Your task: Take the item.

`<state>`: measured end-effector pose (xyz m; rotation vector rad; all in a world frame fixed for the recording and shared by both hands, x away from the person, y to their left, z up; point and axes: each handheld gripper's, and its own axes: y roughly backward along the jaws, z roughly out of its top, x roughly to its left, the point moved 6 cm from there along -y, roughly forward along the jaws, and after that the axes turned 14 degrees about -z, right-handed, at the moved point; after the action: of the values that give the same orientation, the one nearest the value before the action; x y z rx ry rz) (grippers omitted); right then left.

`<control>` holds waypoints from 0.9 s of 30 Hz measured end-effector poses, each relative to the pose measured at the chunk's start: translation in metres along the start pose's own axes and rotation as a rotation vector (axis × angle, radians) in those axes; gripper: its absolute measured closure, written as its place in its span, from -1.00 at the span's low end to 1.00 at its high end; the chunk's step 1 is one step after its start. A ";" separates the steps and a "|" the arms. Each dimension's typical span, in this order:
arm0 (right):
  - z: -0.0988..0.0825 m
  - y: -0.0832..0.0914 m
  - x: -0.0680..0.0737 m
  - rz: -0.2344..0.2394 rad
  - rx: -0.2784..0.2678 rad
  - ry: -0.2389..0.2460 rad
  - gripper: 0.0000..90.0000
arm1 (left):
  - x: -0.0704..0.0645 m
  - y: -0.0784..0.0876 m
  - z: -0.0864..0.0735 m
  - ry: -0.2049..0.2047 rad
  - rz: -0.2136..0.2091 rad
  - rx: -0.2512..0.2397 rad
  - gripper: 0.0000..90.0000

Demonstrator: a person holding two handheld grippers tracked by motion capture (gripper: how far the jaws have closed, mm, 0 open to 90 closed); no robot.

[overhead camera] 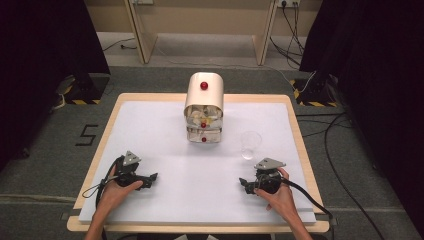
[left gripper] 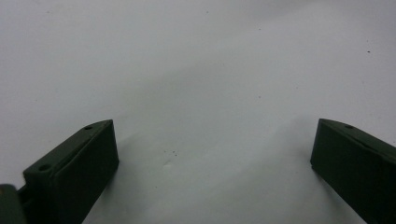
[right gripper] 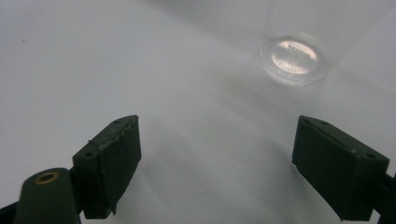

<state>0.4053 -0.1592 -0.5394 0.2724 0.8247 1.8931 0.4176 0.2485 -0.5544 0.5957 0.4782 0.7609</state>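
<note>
Nearest the high camera, two forearms come in over the desk [overhead camera: 165, 220] edge, each hand holding a gripper on the white surface. Relative to the clear plastic cup [overhead camera: 250, 144], the right gripper [overhead camera: 243, 183] lies just on the near side, apart from it, and the left gripper [overhead camera: 152, 178] lies well away across the desk. Beyond the cup and toward the desk's middle stands a cream drawer cabinet [overhead camera: 204, 95] with red knobs; what lies in its open drawer is too small to make out. A black "5" [overhead camera: 86, 135] is marked on the floor. From the left gripper view, the fingers [left gripper: 74, 168] stand spread wide over bare white surface, grasping nothing. From the right gripper view, the fingers [right gripper: 112, 158] are likewise released and wide apart, with the cup's base [right gripper: 292, 58] ahead of them, untouched; embossed lettering on that base is unreadable, and the cup's walls are nearly invisible.
</note>
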 end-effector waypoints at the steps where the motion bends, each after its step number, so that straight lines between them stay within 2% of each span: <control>1: 0.001 0.001 0.001 -0.002 -0.011 -0.001 -0.64 | 0.000 0.000 0.000 0.000 0.000 0.000 -1.00; 3: 0.003 0.003 0.002 0.002 -0.018 -0.003 -0.63 | 0.000 0.000 0.000 0.000 0.000 -0.001 -1.00; 6: 0.009 0.010 0.011 0.029 -0.062 -0.006 -0.60 | 0.000 0.000 0.000 0.000 0.001 0.000 -1.00; 7: 0.010 0.011 0.012 0.050 -0.072 -0.024 -0.59 | 0.000 0.000 0.000 0.000 0.001 0.000 -1.00; 8: 0.010 0.011 0.012 0.050 -0.072 -0.024 -0.59 | 0.000 0.000 0.000 0.000 0.001 0.000 -1.00; 9: 0.012 0.013 0.014 0.073 -0.080 -0.050 -0.59 | 0.000 0.000 0.000 0.000 0.000 0.000 -1.00; 14: 0.017 0.019 0.013 0.094 -0.113 -0.089 -0.60 | 0.000 0.000 0.000 0.000 0.001 0.000 -1.00; 16: 0.019 0.020 0.013 0.083 -0.114 -0.073 -0.60 | 0.000 0.000 0.000 0.000 0.000 0.000 -1.00; 17: 0.025 0.024 0.016 0.059 -0.138 -0.033 -0.60 | 0.000 0.000 0.000 0.000 0.000 -0.001 -1.00; 20: 0.031 0.027 0.021 0.070 -0.153 -0.016 -0.60 | 0.000 0.000 0.000 0.000 0.000 0.000 -1.00; 21: 0.034 0.028 0.026 0.063 -0.159 0.017 -0.60 | 0.000 0.000 0.000 0.000 0.001 0.000 -1.00; 22: 0.034 0.028 0.026 0.063 -0.159 0.017 -0.60 | 0.000 0.000 0.000 0.000 0.001 0.000 -1.00; 23: 0.037 0.028 0.031 0.067 -0.153 0.042 -0.60 | 0.000 0.000 0.000 0.000 0.001 0.000 -1.00; 27: 0.042 0.027 0.037 0.074 -0.156 0.057 -0.57 | 0.000 0.000 0.000 0.000 0.001 0.000 -1.00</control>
<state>0.3909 -0.1165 -0.4973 0.1555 0.7089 2.0308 0.4177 0.2485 -0.5545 0.5962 0.4777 0.7613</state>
